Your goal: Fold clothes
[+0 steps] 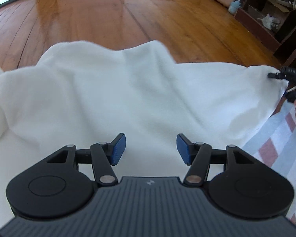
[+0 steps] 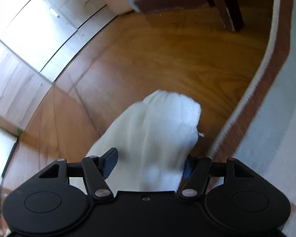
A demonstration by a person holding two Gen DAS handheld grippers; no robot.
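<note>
White garment (image 1: 112,98) lying spread under left hand-held gripper (image 1: 151,149), jaws gaping, gripping nothing. Right hand-held gripper (image 2: 148,163) half open, cloth bunching between pads, grip unclear. No legible writing.

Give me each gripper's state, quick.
Left gripper: open, empty, over the white fleece garment.
Right gripper: garment between its jaws; whether the pads press it cannot be told.
</note>
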